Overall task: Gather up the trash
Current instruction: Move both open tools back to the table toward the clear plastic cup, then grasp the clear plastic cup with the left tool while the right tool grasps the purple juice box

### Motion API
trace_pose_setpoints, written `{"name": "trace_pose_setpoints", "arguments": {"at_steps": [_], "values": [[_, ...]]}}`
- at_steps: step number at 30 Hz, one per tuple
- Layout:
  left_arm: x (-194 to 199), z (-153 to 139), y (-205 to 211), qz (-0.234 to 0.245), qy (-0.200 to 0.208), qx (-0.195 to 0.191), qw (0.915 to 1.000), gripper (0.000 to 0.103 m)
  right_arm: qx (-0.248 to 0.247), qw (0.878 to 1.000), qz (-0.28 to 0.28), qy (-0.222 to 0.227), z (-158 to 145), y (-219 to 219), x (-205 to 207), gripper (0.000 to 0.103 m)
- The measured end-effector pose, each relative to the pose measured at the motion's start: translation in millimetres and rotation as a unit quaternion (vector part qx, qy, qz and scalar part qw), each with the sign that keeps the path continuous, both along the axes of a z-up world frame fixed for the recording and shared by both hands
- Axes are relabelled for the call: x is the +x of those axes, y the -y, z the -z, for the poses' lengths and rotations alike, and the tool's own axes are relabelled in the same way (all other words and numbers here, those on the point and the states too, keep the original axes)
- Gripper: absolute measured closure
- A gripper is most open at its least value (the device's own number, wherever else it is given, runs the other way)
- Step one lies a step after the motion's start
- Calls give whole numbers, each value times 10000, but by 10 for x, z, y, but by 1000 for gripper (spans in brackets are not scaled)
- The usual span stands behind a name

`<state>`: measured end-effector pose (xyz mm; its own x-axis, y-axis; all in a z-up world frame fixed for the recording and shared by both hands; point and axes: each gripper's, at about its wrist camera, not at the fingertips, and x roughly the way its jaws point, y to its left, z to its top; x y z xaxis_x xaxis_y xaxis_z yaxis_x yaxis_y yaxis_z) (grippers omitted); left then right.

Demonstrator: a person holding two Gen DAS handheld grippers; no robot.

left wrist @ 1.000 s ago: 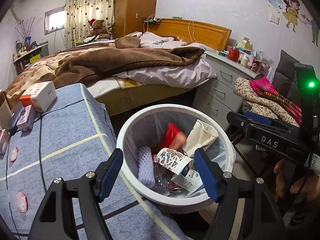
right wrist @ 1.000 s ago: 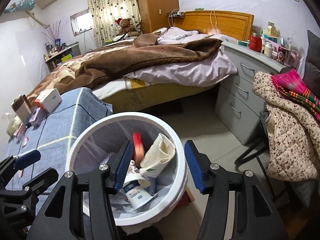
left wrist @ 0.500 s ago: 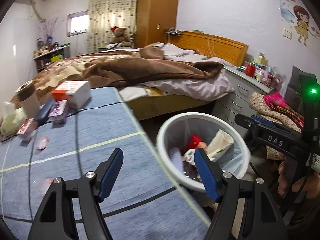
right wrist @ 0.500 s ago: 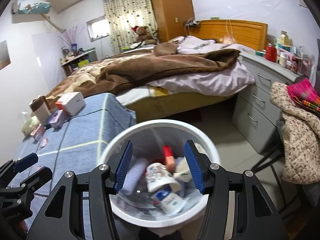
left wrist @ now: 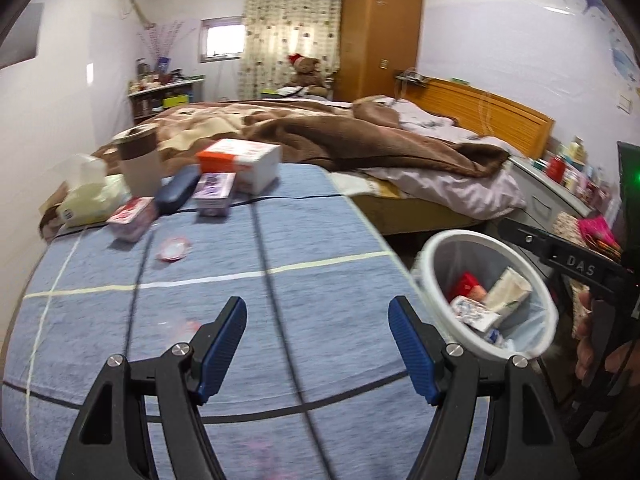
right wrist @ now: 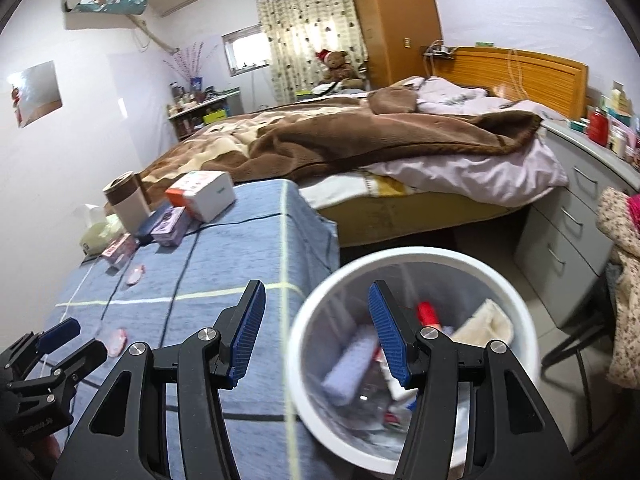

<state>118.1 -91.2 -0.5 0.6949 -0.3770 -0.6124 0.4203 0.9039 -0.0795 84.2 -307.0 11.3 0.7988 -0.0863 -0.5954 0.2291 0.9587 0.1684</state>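
A white trash bin (left wrist: 436,242) (right wrist: 404,256) with a clear liner stands beside the blue-clothed table (left wrist: 320,292) (right wrist: 248,240) and holds several pieces of trash. Small pink-white wrappers lie on the cloth, one far (left wrist: 173,249) (right wrist: 134,274) and one nearer (right wrist: 117,339). My left gripper (left wrist: 318,342) is open and empty above the table. My right gripper (right wrist: 316,328) is open and empty, over the bin's left rim. The left gripper also shows in the right wrist view (right wrist: 60,344).
At the table's far end stand an orange-white box (left wrist: 240,164), a purple box (left wrist: 214,194), a dark case (left wrist: 176,194), a pink pack (left wrist: 130,218), a cup (left wrist: 138,166) and a tissue pack (left wrist: 86,198). A bed (right wrist: 360,140) lies behind; grey drawers (right wrist: 568,232) stand to the right.
Both grippers have swung left, away from the bin and towards the table. The bin has shifted right in both views. Both stay open and empty.
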Motion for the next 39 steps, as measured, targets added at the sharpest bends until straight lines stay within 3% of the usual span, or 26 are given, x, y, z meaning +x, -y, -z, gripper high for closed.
{"name": "trace_pose_setpoints", "arguments": {"at_steps": [5,16,29,32,37,39], "values": [[88,64,-304,-340,-31,-39,9994,28,13,9997,-259,36,0,-183,138,38],[242,276,-726,-793,-217,101,9966,28,86,9974,-716,-86,41,-543,566,38],[604,646,-861,-961,-738,54,9926,28,101,9919,-1177,-472,229,-873,1129,38],[720,692,-884,-910,-896,-102,9918,36,143,9902,-1275,-554,274,-946,1296,38],[867,773,-923,-829,-1132,-171,9900,62,150,9886,-1336,-675,332,-1067,1531,38],[888,795,-921,-800,-1148,-74,9901,67,172,9875,-1380,-736,368,-1123,1641,38]]}}
